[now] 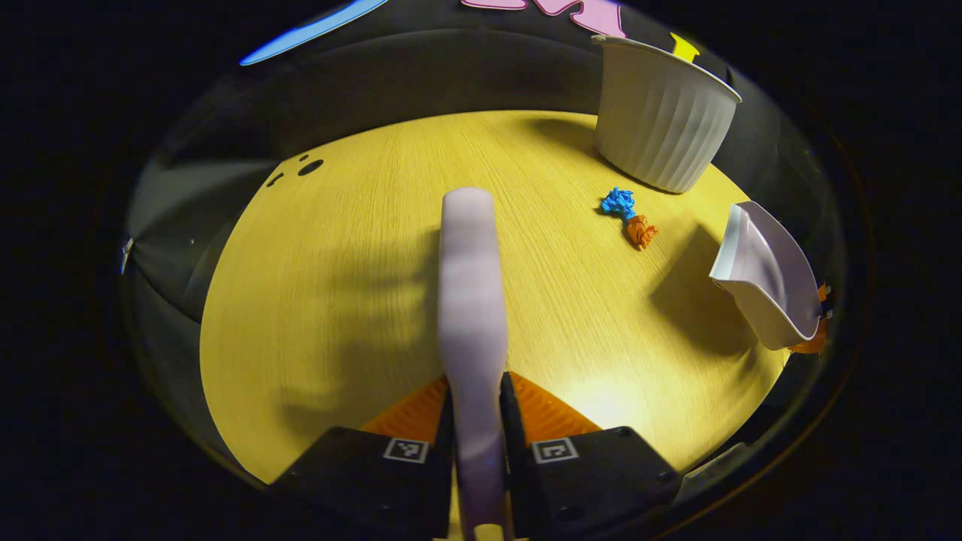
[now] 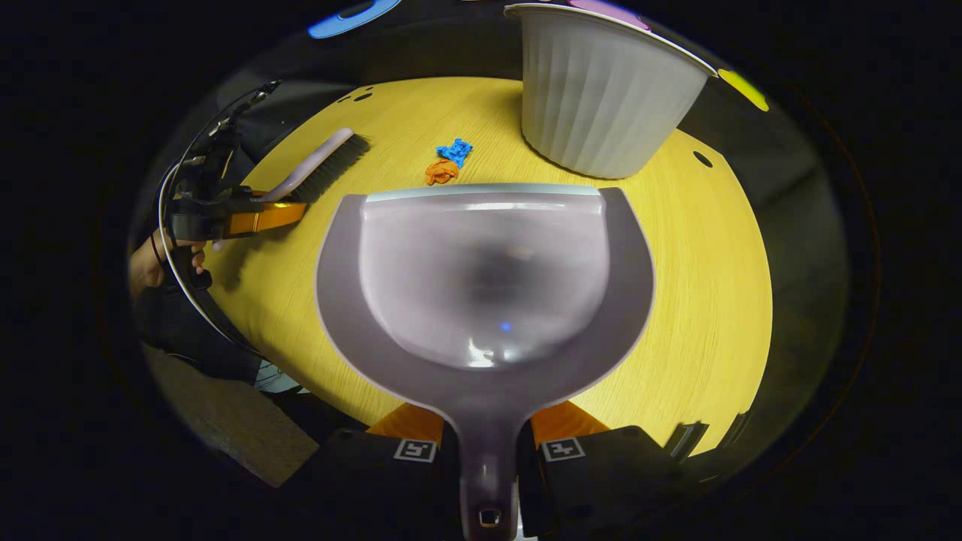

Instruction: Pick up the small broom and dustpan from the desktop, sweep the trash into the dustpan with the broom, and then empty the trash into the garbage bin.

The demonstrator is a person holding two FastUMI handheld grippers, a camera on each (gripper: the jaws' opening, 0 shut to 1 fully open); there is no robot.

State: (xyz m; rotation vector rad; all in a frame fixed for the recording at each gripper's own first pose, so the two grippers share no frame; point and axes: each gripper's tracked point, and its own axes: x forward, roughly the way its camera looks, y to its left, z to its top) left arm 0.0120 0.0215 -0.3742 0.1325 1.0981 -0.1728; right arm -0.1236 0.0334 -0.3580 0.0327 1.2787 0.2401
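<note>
My left gripper (image 1: 476, 391) is shut on the pale broom (image 1: 469, 300), whose back runs forward above the yellow round desktop (image 1: 338, 285). In the right gripper view that broom (image 2: 319, 165) hangs at the far left with dark bristles pointing down, held by the left gripper (image 2: 282, 213). My right gripper (image 2: 487, 428) is shut on the handle of the grey dustpan (image 2: 485, 285), held above the desktop with its lip toward the trash. A blue paper scrap (image 1: 618, 202) and an orange one (image 1: 641, 230) lie together near the white ribbed bin (image 1: 661, 120). The dustpan (image 1: 766, 278) hovers at the right.
The bin (image 2: 601, 98) stands at the far edge of the desktop (image 2: 706, 285). Both scraps, blue (image 2: 455, 150) and orange (image 2: 440, 172), lie just beyond the dustpan's lip. A person's hand (image 2: 154, 263) holds the left gripper. Small dark holes (image 1: 304, 167) mark the table's far left.
</note>
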